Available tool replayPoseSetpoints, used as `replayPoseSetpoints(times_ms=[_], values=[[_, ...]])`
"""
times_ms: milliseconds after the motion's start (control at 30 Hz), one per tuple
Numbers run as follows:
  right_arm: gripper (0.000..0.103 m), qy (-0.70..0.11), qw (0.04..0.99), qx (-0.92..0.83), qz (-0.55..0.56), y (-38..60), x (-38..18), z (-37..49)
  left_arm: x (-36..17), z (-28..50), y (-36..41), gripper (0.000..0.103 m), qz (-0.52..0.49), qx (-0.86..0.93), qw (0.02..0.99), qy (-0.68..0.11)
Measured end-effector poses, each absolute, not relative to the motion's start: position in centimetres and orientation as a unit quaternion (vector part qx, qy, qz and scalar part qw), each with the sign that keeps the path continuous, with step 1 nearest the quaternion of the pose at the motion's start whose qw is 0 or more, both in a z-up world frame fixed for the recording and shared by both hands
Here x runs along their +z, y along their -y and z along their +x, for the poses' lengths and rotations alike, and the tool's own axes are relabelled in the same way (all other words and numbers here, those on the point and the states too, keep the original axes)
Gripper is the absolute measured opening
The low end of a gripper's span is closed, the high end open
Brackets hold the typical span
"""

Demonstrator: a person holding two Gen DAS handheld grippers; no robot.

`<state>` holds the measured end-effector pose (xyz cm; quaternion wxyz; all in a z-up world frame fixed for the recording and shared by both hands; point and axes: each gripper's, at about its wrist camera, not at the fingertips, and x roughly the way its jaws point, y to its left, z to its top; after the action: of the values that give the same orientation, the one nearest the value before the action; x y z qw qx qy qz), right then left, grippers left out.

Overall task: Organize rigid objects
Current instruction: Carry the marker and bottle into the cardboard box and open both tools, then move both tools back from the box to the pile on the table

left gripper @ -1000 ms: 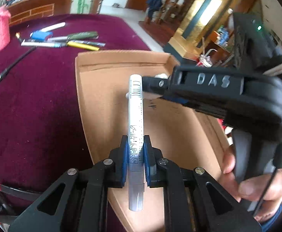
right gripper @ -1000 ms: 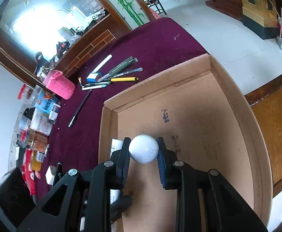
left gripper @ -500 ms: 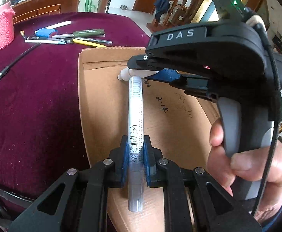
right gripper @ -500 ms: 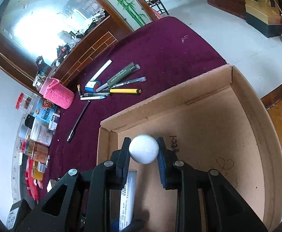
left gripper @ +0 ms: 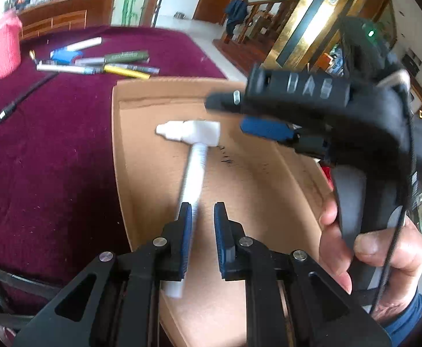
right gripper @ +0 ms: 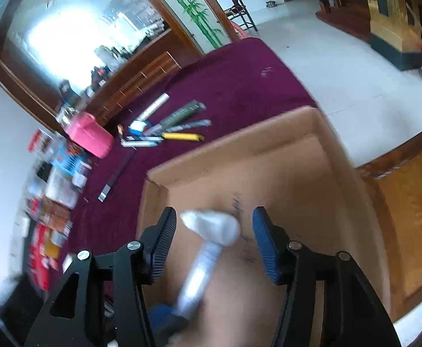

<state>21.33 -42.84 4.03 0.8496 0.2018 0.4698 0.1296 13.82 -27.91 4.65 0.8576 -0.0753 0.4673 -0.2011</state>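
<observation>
Over an open cardboard box [left gripper: 118, 156] on a maroon tablecloth [left gripper: 52, 150], both hand-held tools let go of a white marker [left gripper: 192, 179]. The left gripper [left gripper: 202, 219] stands spread, the marker lying against its left pad only. The right gripper [right gripper: 212, 232] is opening, its pads clear of the white cap [right gripper: 214, 227] between them. Unsupported, the marker looks about to drop; it could bounce or roll against the box's left wall, which is close. The box floor to the right lies bare, leaving room. More pens [left gripper: 95, 63] wait well apart on the cloth.
</observation>
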Motion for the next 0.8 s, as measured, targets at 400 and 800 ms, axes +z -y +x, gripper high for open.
replayPoseSetpoints(times_ms=[400, 800], values=[[0.05, -0.496, 0.868, 0.022, 0.01, 43.2, 3.8, 15.6, 3.7, 11.6, 30.4, 0.042, -0.004, -0.207, 0.87, -0.446], [0.051, -0.414, 0.902, 0.037, 0.117, 45.4, 5.9, 8.7, 5.0, 8.2, 28.0, 0.042, -0.014, -0.209, 0.885, -0.416]])
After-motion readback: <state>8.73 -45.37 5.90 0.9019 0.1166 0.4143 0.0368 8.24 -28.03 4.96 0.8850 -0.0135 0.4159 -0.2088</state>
